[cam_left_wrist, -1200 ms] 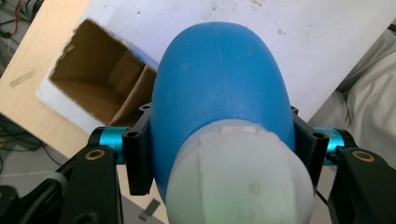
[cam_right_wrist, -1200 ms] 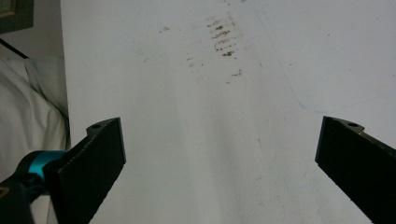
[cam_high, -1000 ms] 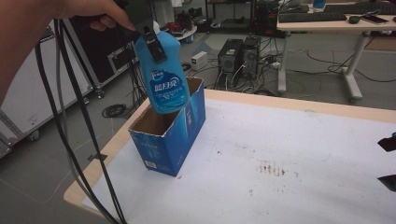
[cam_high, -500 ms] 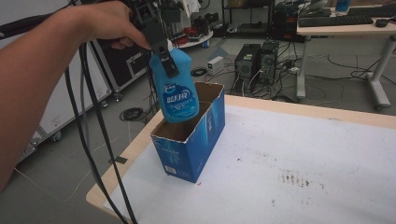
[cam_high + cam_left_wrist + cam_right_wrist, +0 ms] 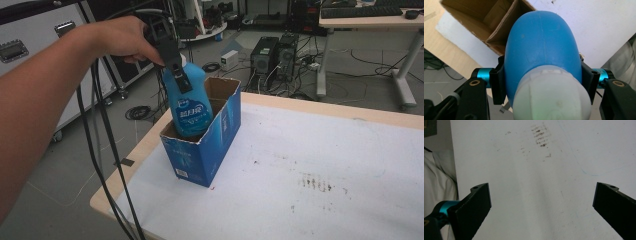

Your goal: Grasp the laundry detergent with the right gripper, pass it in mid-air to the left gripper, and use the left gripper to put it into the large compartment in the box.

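A blue plastic bottle [image 5: 189, 102] with a white cap hangs upright, its lower part inside an open blue cardboard box [image 5: 215, 142] at the table's left end. My left gripper [image 5: 176, 70] is shut on the bottle's upper part, held by a hand from above. In the left gripper view the bottle [image 5: 541, 47] bulges between both black jaws, its white cap [image 5: 551, 97] nearest the camera, and the box's brown inside [image 5: 481, 15] lies below. My right gripper [image 5: 541, 207] hovers open over bare white tabletop with nothing between its jaws.
The white table top [image 5: 320, 170] has a rusty stain [image 5: 315, 182] right of the box. Black cables [image 5: 100, 150] hang from the left gripper past the table's left edge. Computer towers [image 5: 272, 55] and a second desk [image 5: 370, 20] stand on the floor behind.
The left gripper has come down with the bottle, whose base now sits lower inside the box. The view has shifted so the box appears further right.
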A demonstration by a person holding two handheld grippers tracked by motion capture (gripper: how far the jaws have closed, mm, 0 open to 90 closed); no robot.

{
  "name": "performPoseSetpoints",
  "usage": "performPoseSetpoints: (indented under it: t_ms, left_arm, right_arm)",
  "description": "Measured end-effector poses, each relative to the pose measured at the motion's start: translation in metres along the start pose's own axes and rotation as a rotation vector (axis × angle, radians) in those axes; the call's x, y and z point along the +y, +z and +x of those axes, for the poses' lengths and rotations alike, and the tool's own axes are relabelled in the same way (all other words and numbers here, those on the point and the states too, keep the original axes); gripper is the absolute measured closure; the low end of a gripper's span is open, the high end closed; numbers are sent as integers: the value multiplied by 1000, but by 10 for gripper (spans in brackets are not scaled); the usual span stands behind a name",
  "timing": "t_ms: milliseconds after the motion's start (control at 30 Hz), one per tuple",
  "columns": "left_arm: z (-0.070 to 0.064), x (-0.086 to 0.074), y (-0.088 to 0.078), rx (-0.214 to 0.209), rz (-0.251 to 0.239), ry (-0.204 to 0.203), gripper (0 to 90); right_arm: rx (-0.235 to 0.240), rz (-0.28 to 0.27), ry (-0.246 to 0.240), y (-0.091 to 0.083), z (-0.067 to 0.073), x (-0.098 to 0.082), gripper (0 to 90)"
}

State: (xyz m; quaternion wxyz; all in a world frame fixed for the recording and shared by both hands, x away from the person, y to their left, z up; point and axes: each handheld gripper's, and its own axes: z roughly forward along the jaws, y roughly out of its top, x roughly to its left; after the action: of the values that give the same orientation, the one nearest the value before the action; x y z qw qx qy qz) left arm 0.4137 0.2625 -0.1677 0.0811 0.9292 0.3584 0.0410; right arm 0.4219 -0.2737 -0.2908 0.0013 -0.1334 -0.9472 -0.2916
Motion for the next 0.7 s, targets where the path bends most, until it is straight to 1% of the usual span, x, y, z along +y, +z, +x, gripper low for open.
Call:
performPoseSetpoints:
  t_ms: [133,300,500,633,700]
  left_arm:
    - [1,-2,21,-8,8,4,380]
    - [1,-3,43,-9,21,19,379]
    - [3,-5,65,-8,29,30,379]
    - [3,-7,79,10,39,42,379]
    - [3,-7,84,12,42,42,379]
  right_arm:
    - [2,7,13,1,0,-3,10]
    - [2,10,14,2,0,-5,11]
    - [3,15,23,4,0,-8,11]
    - [0,15,24,5,0,-9,11]
    - [1,18,27,5,0,-9,11]
